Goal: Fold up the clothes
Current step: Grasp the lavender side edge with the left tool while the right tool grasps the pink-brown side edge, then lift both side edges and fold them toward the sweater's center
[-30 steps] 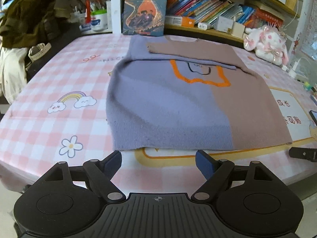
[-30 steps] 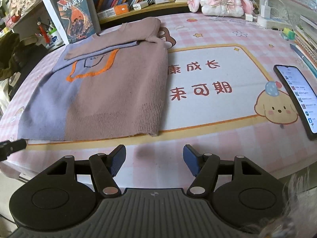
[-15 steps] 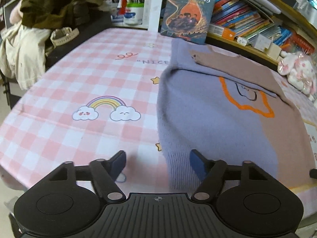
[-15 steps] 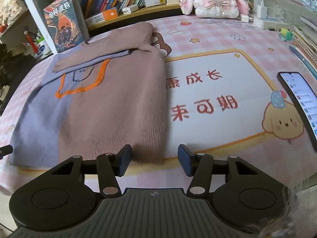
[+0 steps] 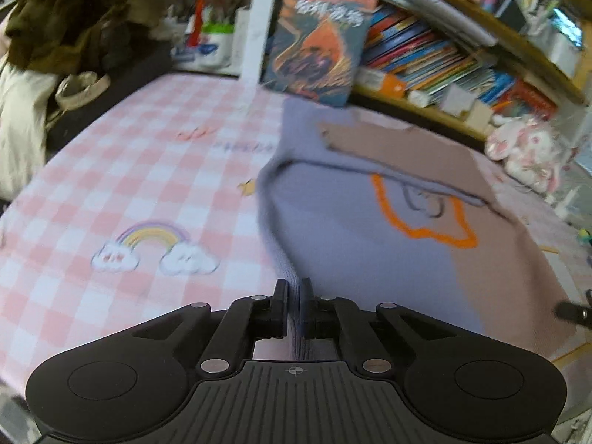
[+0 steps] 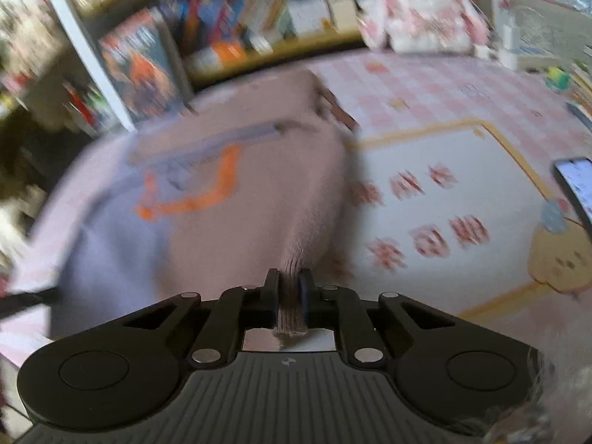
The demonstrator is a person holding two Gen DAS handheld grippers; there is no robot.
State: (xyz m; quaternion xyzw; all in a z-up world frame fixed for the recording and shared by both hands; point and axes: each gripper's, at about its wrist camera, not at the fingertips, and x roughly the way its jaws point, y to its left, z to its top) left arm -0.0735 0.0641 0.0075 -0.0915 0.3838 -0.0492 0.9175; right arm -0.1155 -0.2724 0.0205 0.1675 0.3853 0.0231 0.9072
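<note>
Left gripper (image 5: 293, 292): black two-finger tongs clenched on the ribbed bottom hem at the lilac corner of the two-tone knitted sweater (image 5: 355, 244), lilac on one half, dusty pink-brown on the other, with an orange outline motif on the chest. Right gripper (image 6: 288, 284): clenched on the hem at the pink-brown corner of the sweater (image 6: 229, 222), a bunch of knit pinched between the pads. The sweater lies on the pink-and-white checked tablecloth (image 5: 148, 170), sleeves folded across the chest, and its near hem corners rise into the tongs. A book with a dark orange cover (image 5: 318, 42) stands just behind the collar. White plush bunny (image 6: 425, 11) at the far edge, well apart. Black smartphone (image 6: 575, 181) with lit screen lies on the cloth, apart from the sweater. Both views motion-blurred.
</note>
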